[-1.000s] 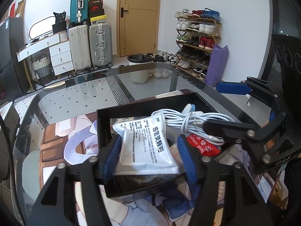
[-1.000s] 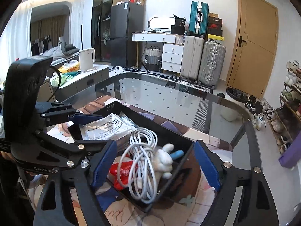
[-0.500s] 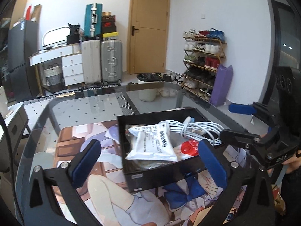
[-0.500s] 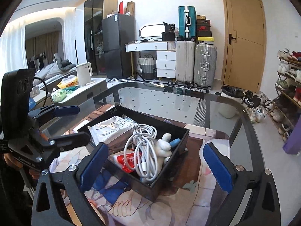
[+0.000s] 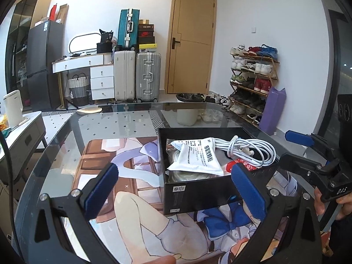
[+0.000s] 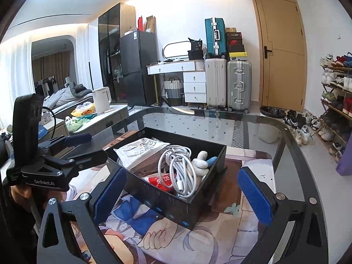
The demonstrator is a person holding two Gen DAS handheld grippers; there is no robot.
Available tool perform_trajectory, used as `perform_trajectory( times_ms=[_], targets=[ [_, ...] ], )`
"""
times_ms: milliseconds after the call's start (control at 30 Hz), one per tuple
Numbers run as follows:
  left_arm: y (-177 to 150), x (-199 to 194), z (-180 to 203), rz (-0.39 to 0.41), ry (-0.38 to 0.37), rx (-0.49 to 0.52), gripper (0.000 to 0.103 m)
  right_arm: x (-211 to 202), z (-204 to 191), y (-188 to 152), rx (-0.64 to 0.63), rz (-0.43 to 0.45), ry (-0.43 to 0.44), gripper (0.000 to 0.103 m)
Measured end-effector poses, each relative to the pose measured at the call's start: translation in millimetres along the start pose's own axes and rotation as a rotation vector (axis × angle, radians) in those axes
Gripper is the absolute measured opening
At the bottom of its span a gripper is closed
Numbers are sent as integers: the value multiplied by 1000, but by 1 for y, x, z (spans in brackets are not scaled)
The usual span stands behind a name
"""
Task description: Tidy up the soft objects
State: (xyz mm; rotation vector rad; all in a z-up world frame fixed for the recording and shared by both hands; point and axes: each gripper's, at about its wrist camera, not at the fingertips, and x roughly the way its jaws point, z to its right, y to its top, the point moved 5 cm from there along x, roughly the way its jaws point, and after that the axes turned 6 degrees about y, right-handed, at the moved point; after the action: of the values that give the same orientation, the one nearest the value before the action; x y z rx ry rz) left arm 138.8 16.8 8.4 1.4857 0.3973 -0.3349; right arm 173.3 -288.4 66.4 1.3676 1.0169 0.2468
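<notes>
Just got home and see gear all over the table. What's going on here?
A person holds a gripper in each hand, sorting soft items into a black box on the glass table. The box holds a white packet, a coiled white cable, a red pouch and a small white plush. Both the left gripper and right gripper hover near the box, jaws wide open and empty.

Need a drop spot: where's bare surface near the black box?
Free: printed mat left of the black box, and bare glass table beyond it. Crowded: inside the box, white pouch, coiled white cable, plush toy.
</notes>
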Motion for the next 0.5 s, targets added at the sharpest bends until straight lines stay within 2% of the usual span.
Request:
perform_trajectory(
  times_ms=[167,500],
  targets=[
    [-2,-1,4,7,9,15,103,-4,5,-2,15,35,5,102],
    [0,-4,2,35,13,2,103,-3,1,-7,-13,47,13,102]
  ],
)
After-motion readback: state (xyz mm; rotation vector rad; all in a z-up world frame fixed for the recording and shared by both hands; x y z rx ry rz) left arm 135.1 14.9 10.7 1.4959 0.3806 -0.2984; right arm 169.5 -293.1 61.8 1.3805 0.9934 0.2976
